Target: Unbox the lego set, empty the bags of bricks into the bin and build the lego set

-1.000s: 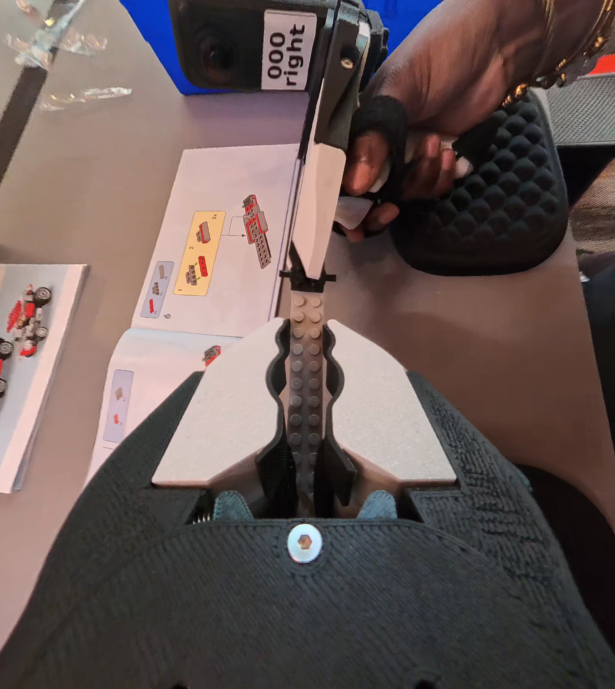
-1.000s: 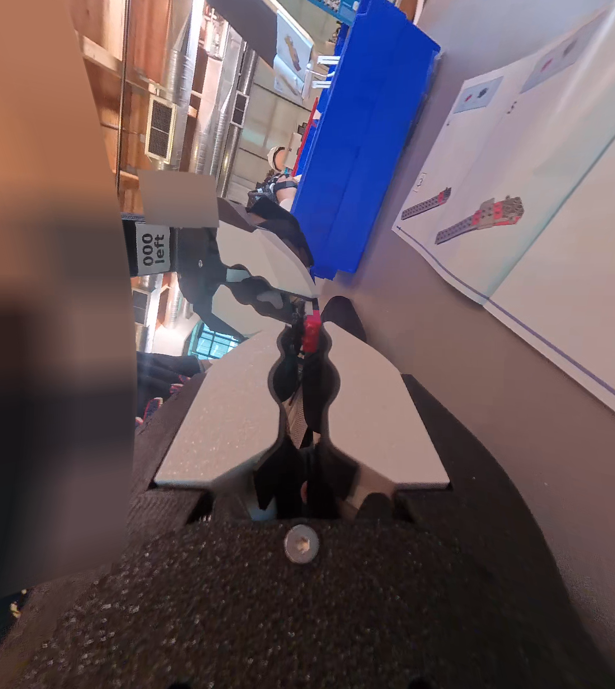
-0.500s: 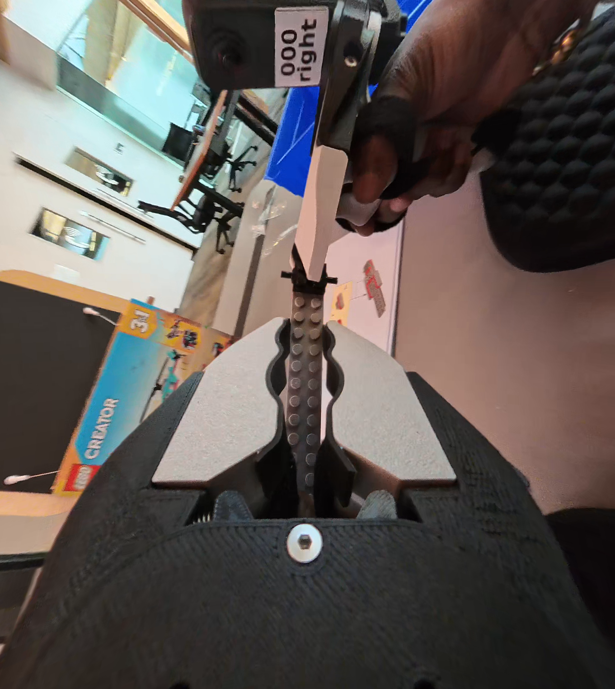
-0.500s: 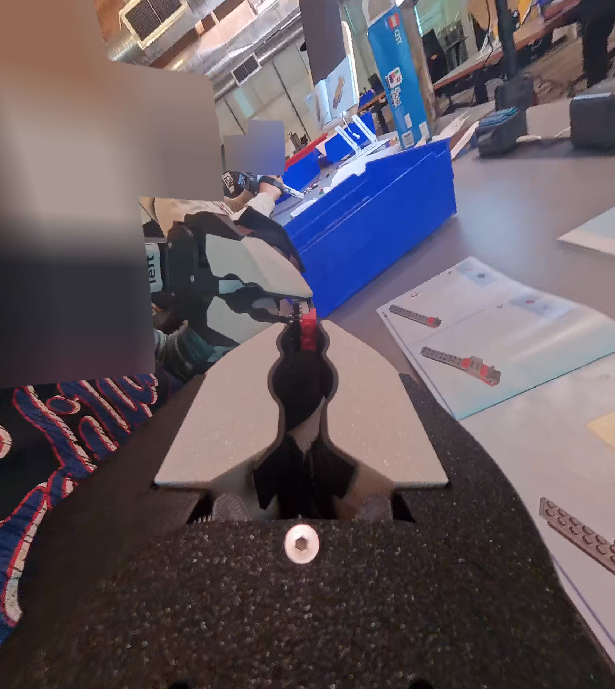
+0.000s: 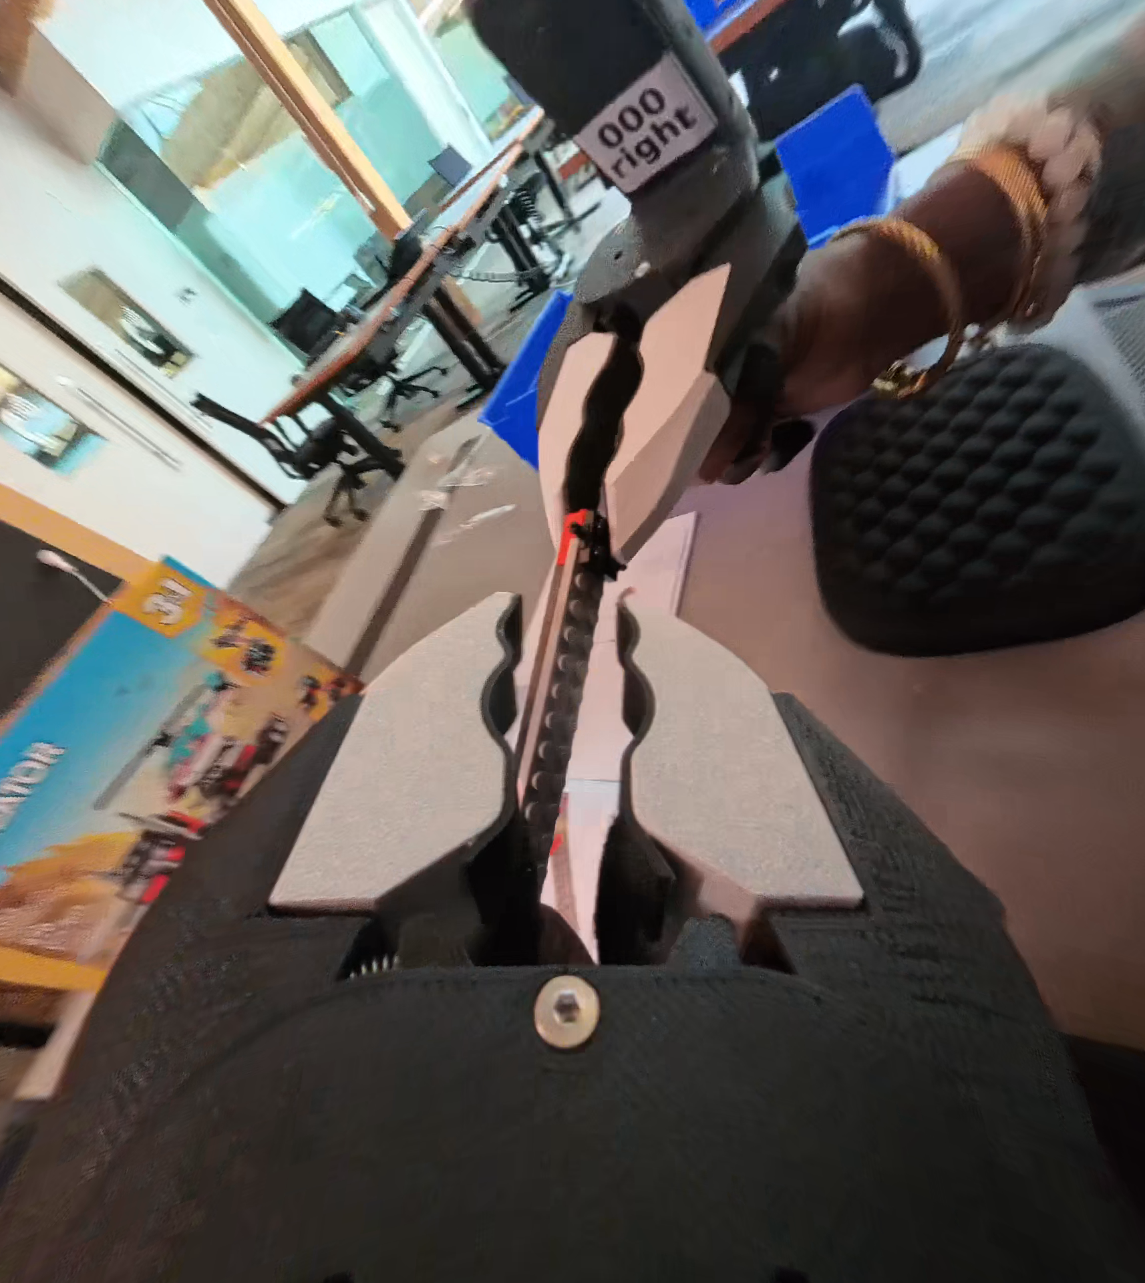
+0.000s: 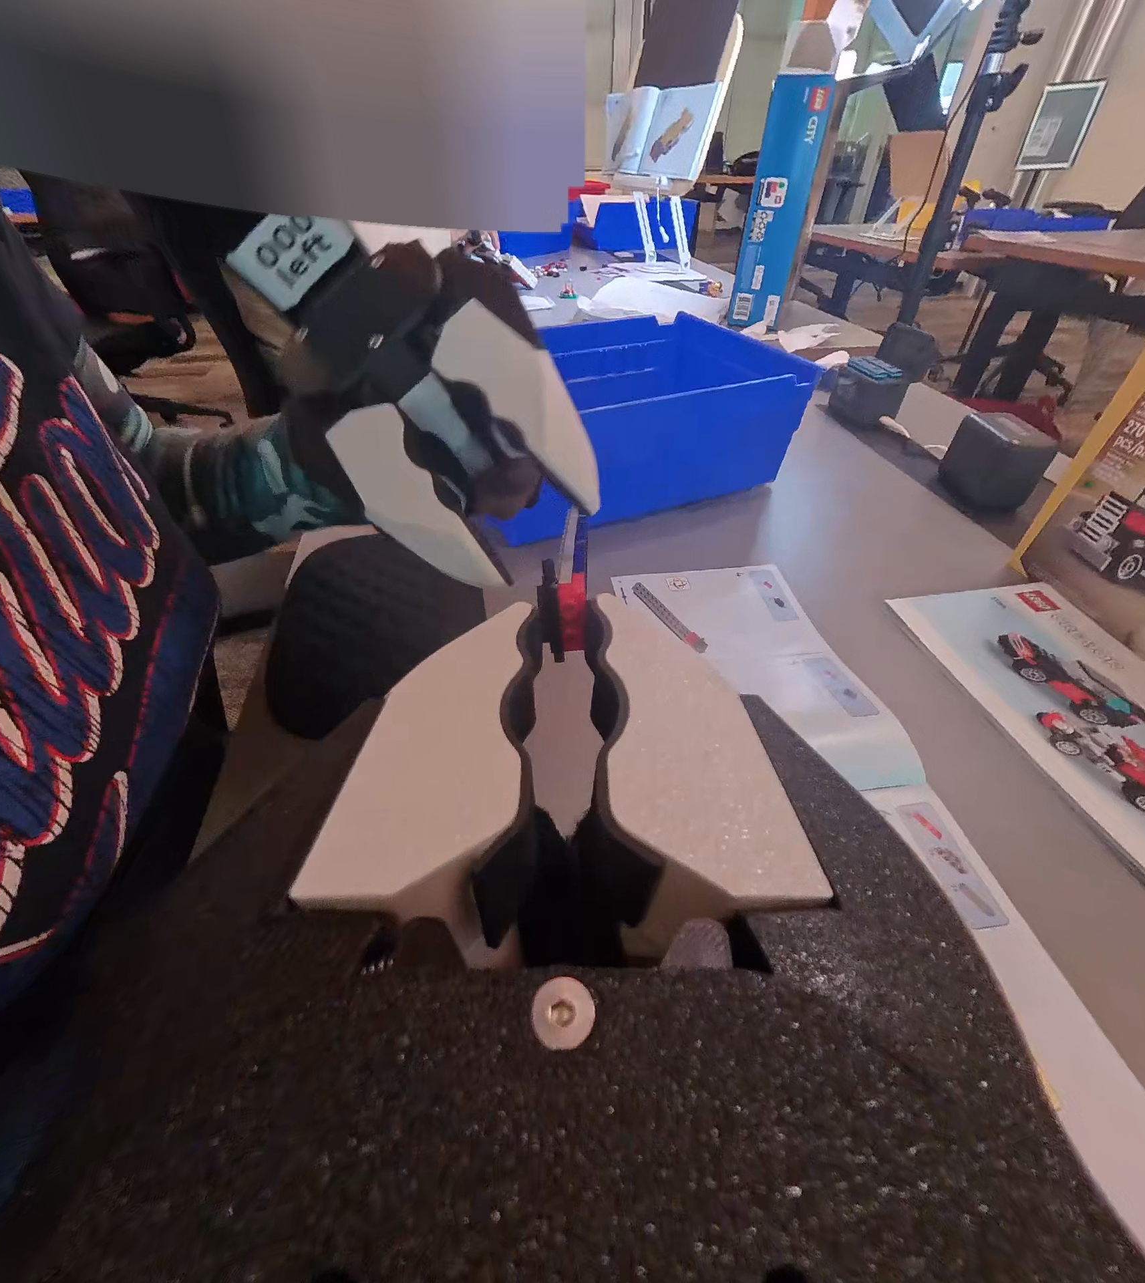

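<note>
**Two grippers meet over one long grey plate**

Two grippers face each other above the grey table (image 6: pixel 833 527). The left gripper (image 5: pixel 566 607) has its jaws spread, and the long grey studded plate (image 5: pixel 559 701) runs up the gap between them, tilted, apparently touching neither finger. The right gripper (image 6: pixel 566 611) is clenched on the small red brick (image 6: pixel 573 614) with a black piece at the plate's far end, so the plate hangs from that grip. Beyond them sits the blue bin (image 6: pixel 667 416). The open instruction booklet (image 6: pixel 764 646) lies on the table just right of the grippers, a second booklet (image 6: pixel 1069 722) further right, the lego box (image 6: pixel 1139 486) behind it.
</note>
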Demonstrator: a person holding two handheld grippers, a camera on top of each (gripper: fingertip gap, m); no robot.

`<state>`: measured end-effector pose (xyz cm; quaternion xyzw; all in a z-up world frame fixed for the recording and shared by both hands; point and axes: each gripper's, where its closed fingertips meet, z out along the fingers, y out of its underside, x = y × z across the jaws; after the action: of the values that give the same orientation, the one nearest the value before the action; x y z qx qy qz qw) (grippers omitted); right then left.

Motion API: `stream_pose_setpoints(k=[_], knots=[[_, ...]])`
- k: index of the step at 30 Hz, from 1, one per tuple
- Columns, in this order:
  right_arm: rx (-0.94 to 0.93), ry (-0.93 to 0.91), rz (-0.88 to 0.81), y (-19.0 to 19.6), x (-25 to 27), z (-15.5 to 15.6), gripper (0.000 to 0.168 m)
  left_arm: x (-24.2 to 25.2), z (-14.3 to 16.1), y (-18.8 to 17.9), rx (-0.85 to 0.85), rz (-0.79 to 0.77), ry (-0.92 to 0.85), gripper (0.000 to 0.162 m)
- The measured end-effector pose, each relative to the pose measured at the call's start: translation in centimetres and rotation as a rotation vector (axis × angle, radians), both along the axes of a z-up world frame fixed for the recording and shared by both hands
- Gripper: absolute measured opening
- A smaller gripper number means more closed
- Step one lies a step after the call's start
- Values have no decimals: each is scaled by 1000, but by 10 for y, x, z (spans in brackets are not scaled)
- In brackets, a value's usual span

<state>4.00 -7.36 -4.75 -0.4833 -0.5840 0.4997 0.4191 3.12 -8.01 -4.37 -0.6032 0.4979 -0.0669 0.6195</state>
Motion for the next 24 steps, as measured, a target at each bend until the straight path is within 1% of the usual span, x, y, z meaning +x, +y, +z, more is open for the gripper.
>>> stream_pose_setpoints(k=[2, 4, 6, 9, 12, 13, 15, 16, 17, 18, 22, 24], knots=[[28, -13, 12, -2, 0, -4, 12, -1, -4, -2, -124, -47, -20, 35], [54, -16, 24, -5, -1, -5, 12, 4, -9, -4, -260, -105, -41, 33], [91, -25, 25, -7, -3, -5, 12, 9, -14, -3, -320, -126, -47, 25], [144, -52, 28, -10, -4, -7, 12, 10, -19, 1, -318, -107, -14, 16], [168, -66, 30, -12, -4, -8, 12, 12, -20, -1, -326, -118, -31, 15], [170, -65, 29, -12, -4, -8, 12, 12, -20, -2, -339, -127, -44, 16], [182, -64, 31, -12, -4, -8, 12, 14, -20, -7, -372, -160, -64, 27], [188, -66, 37, -14, -4, -9, 12, 14, -20, -7, -378, -160, -69, 27], [192, -64, 40, -15, -5, -9, 12, 13, -19, -6, -367, -151, -69, 17], [197, -61, 40, -16, -5, -8, 12, 12, -18, -6, -353, -156, -68, 14], [213, -70, 45, -17, -4, -10, 12, 13, -19, -8, -342, -157, -72, 10], [232, -88, 51, -18, -4, -14, 11, 13, -23, -10, -337, -146, -48, 9]])
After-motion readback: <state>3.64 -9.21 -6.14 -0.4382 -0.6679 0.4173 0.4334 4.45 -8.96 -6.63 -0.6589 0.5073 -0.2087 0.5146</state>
